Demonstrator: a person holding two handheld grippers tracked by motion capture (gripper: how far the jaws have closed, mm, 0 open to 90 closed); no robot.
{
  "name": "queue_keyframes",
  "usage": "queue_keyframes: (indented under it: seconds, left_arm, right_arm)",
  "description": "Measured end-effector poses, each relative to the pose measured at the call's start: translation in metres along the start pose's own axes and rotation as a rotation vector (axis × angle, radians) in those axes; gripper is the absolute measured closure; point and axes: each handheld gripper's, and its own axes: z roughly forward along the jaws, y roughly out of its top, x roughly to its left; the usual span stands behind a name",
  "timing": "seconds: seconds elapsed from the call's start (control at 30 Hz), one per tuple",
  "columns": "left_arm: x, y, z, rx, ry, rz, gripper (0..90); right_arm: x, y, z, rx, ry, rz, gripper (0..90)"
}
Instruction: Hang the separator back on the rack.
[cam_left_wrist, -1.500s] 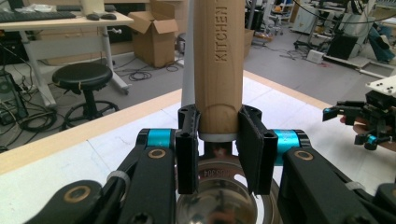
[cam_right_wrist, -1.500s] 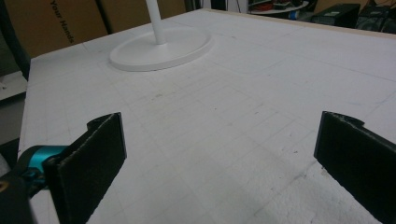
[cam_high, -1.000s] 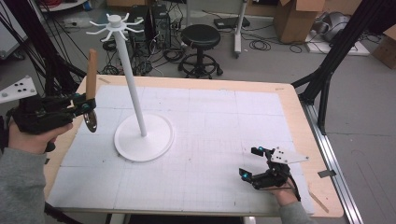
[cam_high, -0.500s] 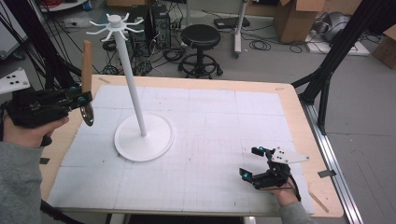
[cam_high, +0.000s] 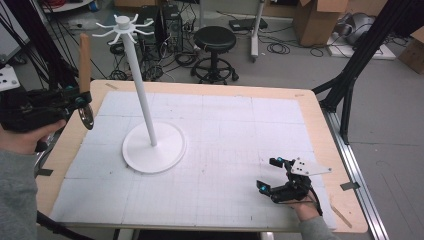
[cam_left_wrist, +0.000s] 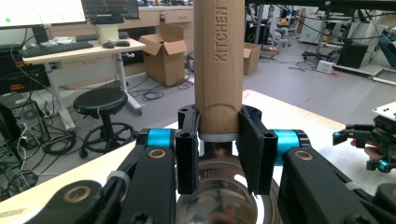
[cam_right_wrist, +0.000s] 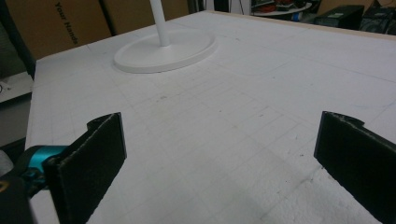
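In the high view, the left gripper (cam_high: 80, 102) is held at the table's (cam_high: 320, 130) left edge, clenched on a kitchen utensil (cam_high: 85, 60) whose wooden handle stands upright above the jaws and whose shiny metal head hangs just below them. The utensil is off the table, well left of the white stand (cam_high: 145, 120), a tall pole on a round base with a ring of short hooks at its top. The stand rests on the white gridded mat (cam_high: 235, 145). The right gripper (cam_high: 272, 175) sits low over the mat's near right corner, its jaws spread with nothing between them.

In the left gripper view, the two black pads press on the lower end of the wooden handle (cam_left_wrist: 218, 65), just above a metal collar. The word "KITCHEN" is stamped into the wood, running lengthwise. Small stamped digits show on the metal head (cam_left_wrist: 219, 196) below the pads, too blurred to read. The right gripper shows at the far right edge.

In the right gripper view, the right gripper (cam_right_wrist: 219, 158) holds its jaws wide apart over bare mat (cam_right_wrist: 224, 107), with the stand's base (cam_right_wrist: 166, 51) ahead. A cardboard box (cam_right_wrist: 60, 23) behind bears partial print reading "Your Hands".
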Motion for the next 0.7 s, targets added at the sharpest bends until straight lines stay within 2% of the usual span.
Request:
queue_keyframes:
  seconds: [0.2, 0.7]
  left_arm:
    - [0.002, 0.006, 0.000, 0.007, 0.006, -0.006, 69.6]
    - [0.002, 0.010, 0.011, 0.014, 0.010, 0.001, 69.5]
  right_arm:
    - [0.000, 0.000, 0.000, 0.003, 0.003, 0.005, 1.3]
    - [-0.001, -0.001, 0.000, 0.004, 0.006, 0.003, 1.4]
